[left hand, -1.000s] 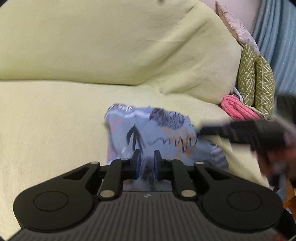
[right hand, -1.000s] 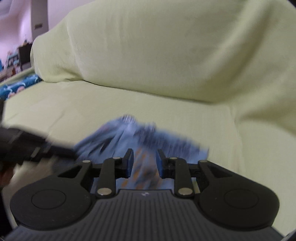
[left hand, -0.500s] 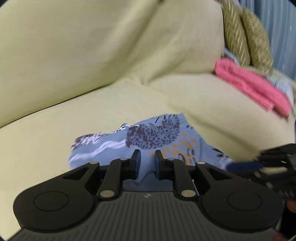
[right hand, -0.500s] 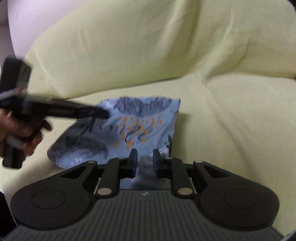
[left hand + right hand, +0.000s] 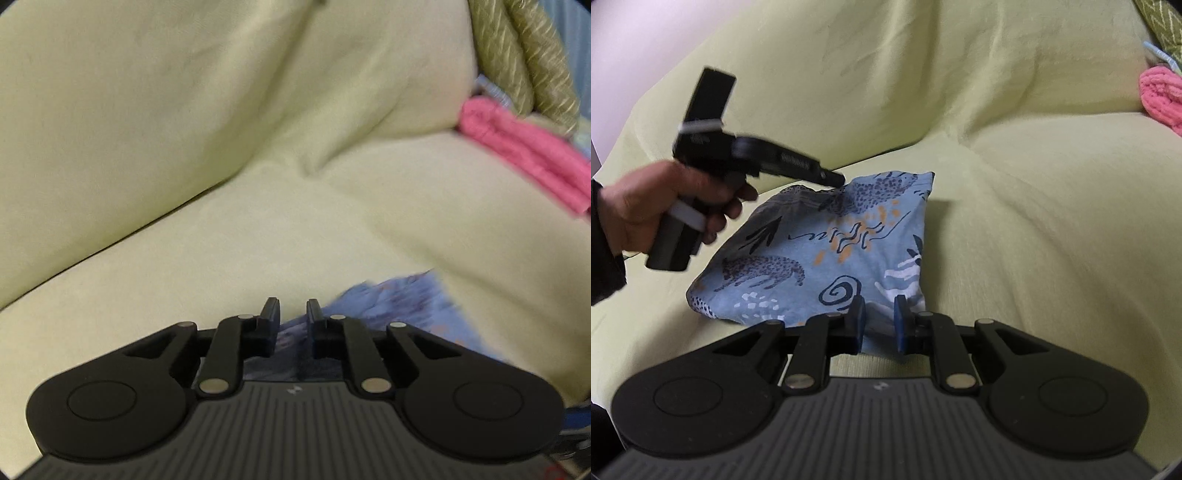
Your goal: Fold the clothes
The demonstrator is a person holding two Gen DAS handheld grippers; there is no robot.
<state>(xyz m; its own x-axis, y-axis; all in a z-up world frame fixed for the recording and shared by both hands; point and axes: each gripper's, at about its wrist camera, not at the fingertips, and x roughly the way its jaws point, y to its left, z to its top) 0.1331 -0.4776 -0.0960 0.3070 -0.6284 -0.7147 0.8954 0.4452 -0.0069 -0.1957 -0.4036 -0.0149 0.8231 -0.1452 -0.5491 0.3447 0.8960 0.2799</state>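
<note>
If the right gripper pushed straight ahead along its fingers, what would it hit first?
Most likely the blue patterned garment: its near corner already sits between the right gripper fingers, whose jaws are closing. Beyond lies the yellow-green sofa cover.

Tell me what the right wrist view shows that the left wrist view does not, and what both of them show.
Only the right wrist view shows the person's hand holding the left gripper at the far corner of the blue patterned cloth, with its leopard and spiral print sharp. Its jaws are closing, as are those of the right gripper, with the cloth's near edge between them.

Only the left wrist view shows the striped olive cushions clearly.

Both show the yellow-green sofa, the cloth and the pink folded item.
</note>
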